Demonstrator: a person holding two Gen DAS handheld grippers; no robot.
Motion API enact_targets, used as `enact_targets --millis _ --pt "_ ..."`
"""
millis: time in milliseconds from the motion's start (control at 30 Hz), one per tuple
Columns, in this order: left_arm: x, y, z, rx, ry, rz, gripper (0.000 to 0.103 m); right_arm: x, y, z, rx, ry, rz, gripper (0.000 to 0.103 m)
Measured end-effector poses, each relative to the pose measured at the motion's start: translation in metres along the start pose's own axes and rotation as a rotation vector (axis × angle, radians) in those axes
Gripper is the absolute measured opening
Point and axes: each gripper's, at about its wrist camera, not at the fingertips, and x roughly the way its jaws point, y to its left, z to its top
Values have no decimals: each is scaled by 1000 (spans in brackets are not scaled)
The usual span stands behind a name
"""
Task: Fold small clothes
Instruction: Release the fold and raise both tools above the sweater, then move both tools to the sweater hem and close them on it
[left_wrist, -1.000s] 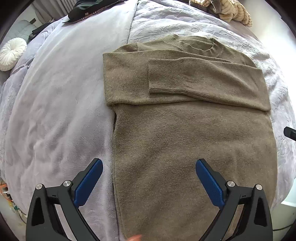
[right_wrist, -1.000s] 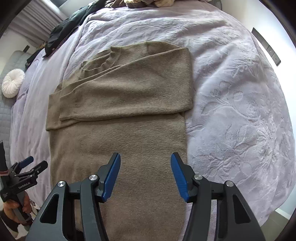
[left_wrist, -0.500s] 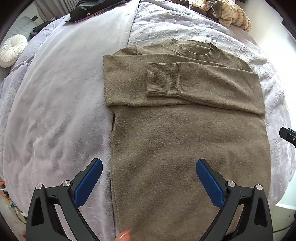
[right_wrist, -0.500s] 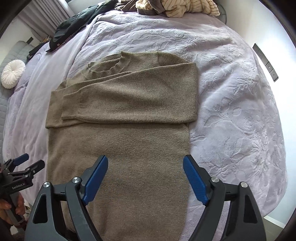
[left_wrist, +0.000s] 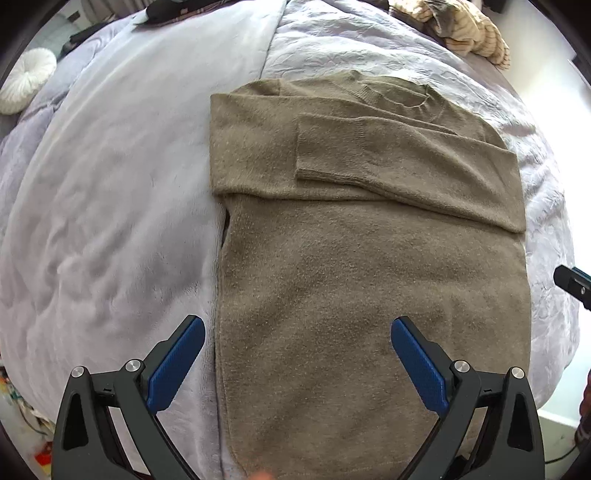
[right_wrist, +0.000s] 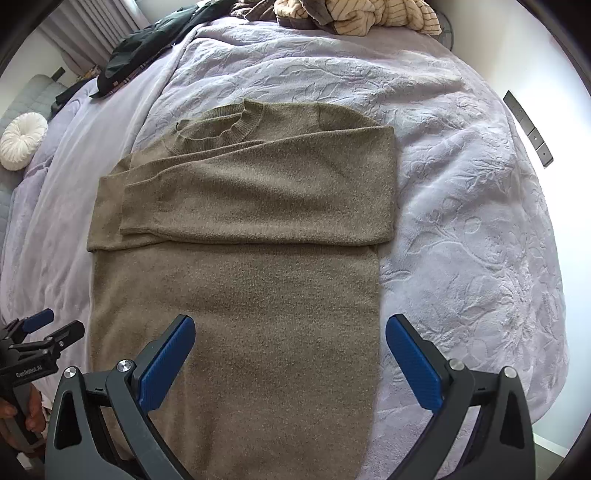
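Left gripper (left_wrist: 297, 363) spread wide, gripping nothing, hovering over the lower part of a brown sweater (left_wrist: 369, 280); blue pads (left_wrist: 175, 363) at 7 and 5 o'clock of the left wrist view, one over the bedspread just beside the sweater's left edge, the other over the knit. Right gripper (right_wrist: 290, 363) likewise spread wide and empty, one pad above the sweater body, the other above the bedspread past its right edge. Also seen from the right wrist view: left gripper (right_wrist: 40, 332) at 8 o'clock, held in a hand (right_wrist: 26, 410).

Sweater lying flat on a lilac bedspread (right_wrist: 461, 229), collar (right_wrist: 218, 127) toward 12 o'clock, hem toward 6 o'clock. Both sleeves folded across the chest, one over the other, upper cuff (left_wrist: 317, 147) ending short of the left side. Body below the sleeves smooth and unfolded.

Round white cushion (right_wrist: 22, 140) at 10 o'clock. Dark clothes (right_wrist: 147, 51) at 11 o'clock near the bed's far edge. Striped beige pile (right_wrist: 354, 14) at 12 o'clock, well apart from the sweater.
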Motion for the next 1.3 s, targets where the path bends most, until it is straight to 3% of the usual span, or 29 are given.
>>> enact_targets --millis 200,433,767,1000,1300 --pt "9 -3 -3 5 51 -10 101 6 -9 -4 42 27 38 103" --pt "6 -12 0 9 34 -9 101 19 -33 -11 183 64 219 103" --pt "10 -27 2 34 56 -7 101 34 -46 -20 255 92 376 103" --pt "7 -38 -5 18 59 19 101 44 -46 -23 220 192 451 103" --pt "4 -45 -44 -132 60 55 101 53 -56 -31 130 297 516 103"
